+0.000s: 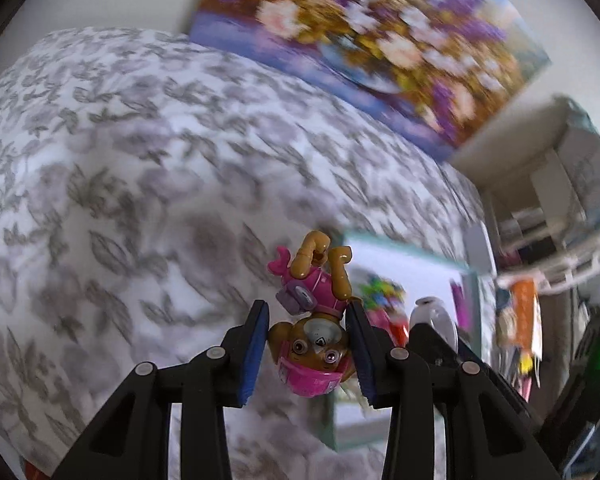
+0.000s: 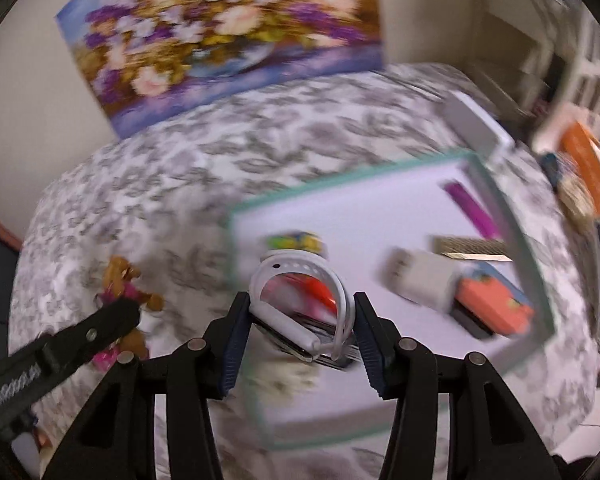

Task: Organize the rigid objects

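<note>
Toy pup [image 1: 315, 316] hung head-down, pinched in my left gripper [image 1: 310, 350] over the bed [image 1: 120, 160], left of the tray [image 2: 512, 240]. My right gripper [image 2: 300, 344], nearer and above the tray, pinched a white strap [image 2: 300, 280], loop pointing forward.

the left wrist view looks forward along the left tongs [image 1: 308, 344], close above the patterned bed [image 1: 120, 184], facing the flower painting [image 1: 364, 40] on the wall beyond them. the right wrist view rides the right tongs [image 2: 300, 340], close over the tray [image 2: 512, 216], facing the same painting. both share bed, painting and tray; the right view shows the left tongs to its left.
</note>
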`<state>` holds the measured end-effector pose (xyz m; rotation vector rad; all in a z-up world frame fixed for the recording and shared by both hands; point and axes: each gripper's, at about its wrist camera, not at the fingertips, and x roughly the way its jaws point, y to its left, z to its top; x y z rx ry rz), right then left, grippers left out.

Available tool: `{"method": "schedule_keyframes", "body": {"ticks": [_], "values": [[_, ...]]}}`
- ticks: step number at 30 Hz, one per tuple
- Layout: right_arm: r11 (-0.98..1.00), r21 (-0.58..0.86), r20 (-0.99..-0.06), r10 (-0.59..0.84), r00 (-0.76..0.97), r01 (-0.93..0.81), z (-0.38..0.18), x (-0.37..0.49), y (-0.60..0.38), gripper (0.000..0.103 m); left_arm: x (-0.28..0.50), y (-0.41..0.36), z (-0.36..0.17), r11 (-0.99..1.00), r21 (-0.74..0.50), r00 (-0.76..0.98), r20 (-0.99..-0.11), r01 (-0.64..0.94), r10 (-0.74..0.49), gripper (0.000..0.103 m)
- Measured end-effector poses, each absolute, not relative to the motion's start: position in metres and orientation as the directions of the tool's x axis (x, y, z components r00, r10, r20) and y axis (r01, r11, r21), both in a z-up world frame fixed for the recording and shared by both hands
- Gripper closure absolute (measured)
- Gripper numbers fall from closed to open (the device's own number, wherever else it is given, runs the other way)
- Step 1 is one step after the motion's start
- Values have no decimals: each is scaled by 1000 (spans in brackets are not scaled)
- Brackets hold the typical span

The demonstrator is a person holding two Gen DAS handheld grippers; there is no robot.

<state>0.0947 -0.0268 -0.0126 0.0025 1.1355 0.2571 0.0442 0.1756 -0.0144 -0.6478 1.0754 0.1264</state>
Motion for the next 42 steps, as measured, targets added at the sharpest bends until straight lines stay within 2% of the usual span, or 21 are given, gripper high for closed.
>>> {"method": "schedule_keyframes", "body": {"ticks": [5,10,26,28,29,31,33,37,39,42], "values": [[985,131,-907,166,387,-116,-20,93,-74,51,35,133,-23,826,-441,446,-854,-350,-267,61],[986,146,-917,167,361,-85,-29,94,-97,51,34,96,-27,861,-411,410,-870,-298,-273,61],[985,156,-936,169,309,-68,-50,98,-118,50,48,36,-45,935,-298,338,-915,-193,-222,59],[986,151,-938,166,303,-72,-51,96,-116,50,48,38,-45,938,-287,338,-917,-195,-210,53],[986,153,-938,167,302,-71,-51,96,-115,49,47,40,-45,940,-278,340,-919,-199,-200,47],[986,149,-938,165,304,-73,-51,94,-114,48,43,44,-43,944,-259,340,-923,-206,-179,44],[987,140,-938,157,310,-77,-50,90,-113,42,37,50,-41,943,-253,343,-924,-217,-169,42],[988,127,-936,149,320,-89,-48,81,-110,38,24,63,-37,934,-251,355,-923,-255,-151,35],[989,111,-935,137,327,-98,-47,77,-107,27,17,74,-36,929,-234,358,-926,-286,-123,29],[988,88,-932,125,339,-123,-45,69,-99,26,9,89,-35,922,-204,360,-930,-328,-78,22]]}}
